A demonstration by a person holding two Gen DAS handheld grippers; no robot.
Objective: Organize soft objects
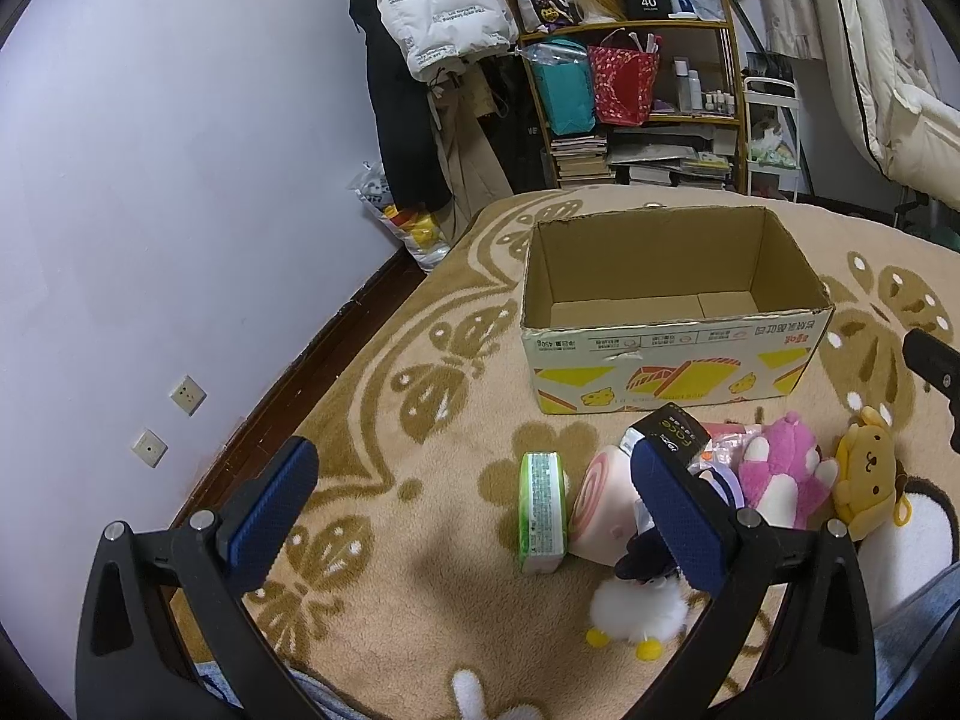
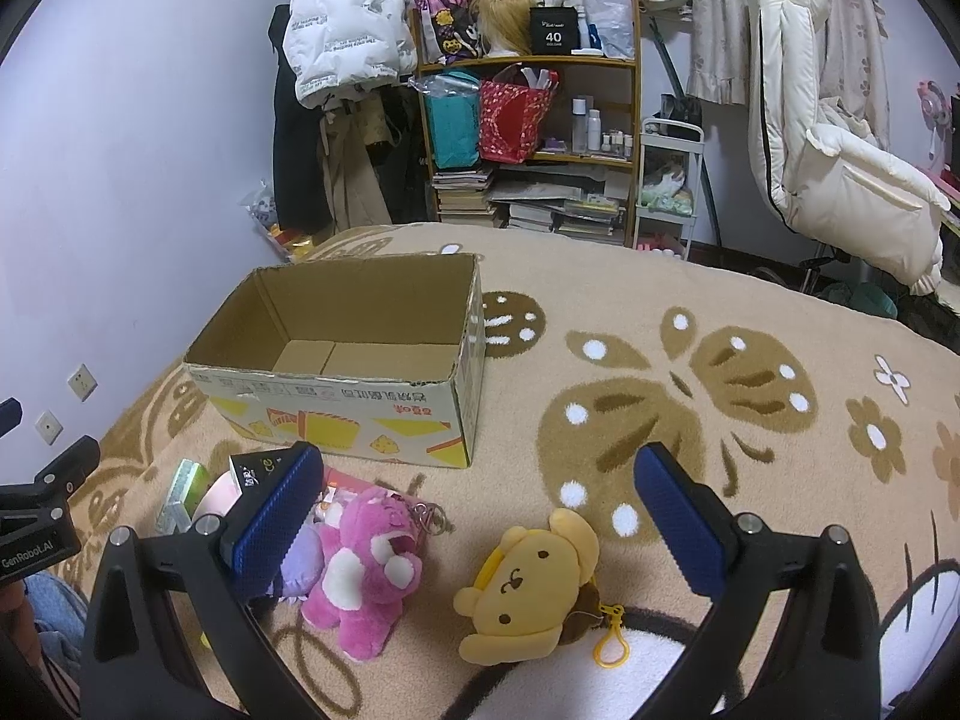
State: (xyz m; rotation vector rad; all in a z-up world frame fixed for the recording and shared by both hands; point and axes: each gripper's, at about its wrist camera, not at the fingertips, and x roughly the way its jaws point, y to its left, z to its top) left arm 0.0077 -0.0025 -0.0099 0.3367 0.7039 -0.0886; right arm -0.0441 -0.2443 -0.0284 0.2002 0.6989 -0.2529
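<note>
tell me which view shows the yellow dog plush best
The right wrist view: the yellow dog plush lies whole and unblocked between that gripper's open jaws, face and yellow clip visible. In the left wrist view it sits small near the right edge, beside the pink bear plush, seen at an angle.

black shelf box point(image 2: 553, 30): "40" | left tool point(image 2: 36, 540): "GenRobot.AI"

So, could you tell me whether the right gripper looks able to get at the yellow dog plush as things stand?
Probably yes. The right gripper is open and empty, and the yellow dog plush lies uncovered on the blanket, apart from the pink bear plush.
</note>
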